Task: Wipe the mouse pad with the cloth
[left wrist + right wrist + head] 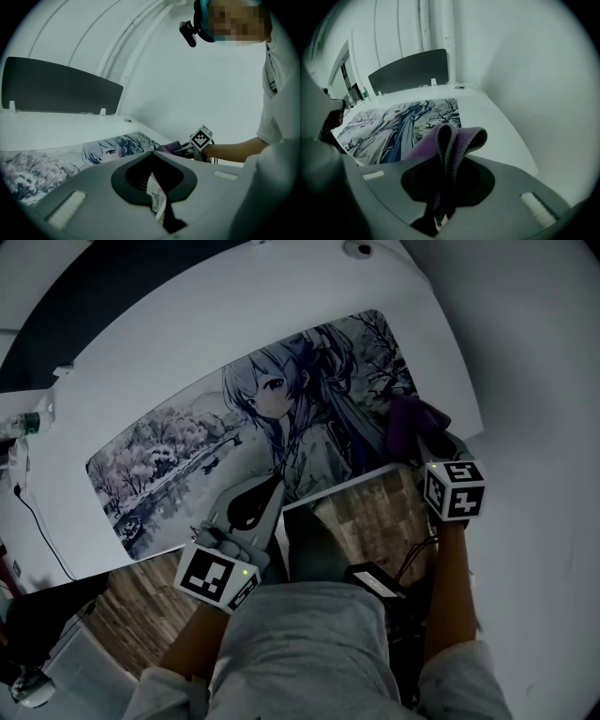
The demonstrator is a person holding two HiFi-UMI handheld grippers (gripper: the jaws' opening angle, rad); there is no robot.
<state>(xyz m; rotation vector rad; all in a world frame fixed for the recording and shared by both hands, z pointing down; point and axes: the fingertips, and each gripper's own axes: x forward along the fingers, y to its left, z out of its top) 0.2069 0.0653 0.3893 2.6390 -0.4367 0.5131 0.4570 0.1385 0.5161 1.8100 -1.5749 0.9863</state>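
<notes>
My cloth point(461, 138) looks soft, napped purple fabric; mouse pad point(187, 460) matt and printed; surface point(169, 343) smooth white; right claw point(443, 159) matt grey plastic.

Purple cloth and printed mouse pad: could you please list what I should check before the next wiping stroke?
1. Purple cloth clamped in right gripper jaws: ok.
2. Cloth over right end of illustrated rectangular mouse pad: ok.
3. Cloth pressing on pad: cannot tell.
4. Left gripper jaws pinning pad's near edge: cannot tell.
5. Pad flat on white desk: ok.
</notes>
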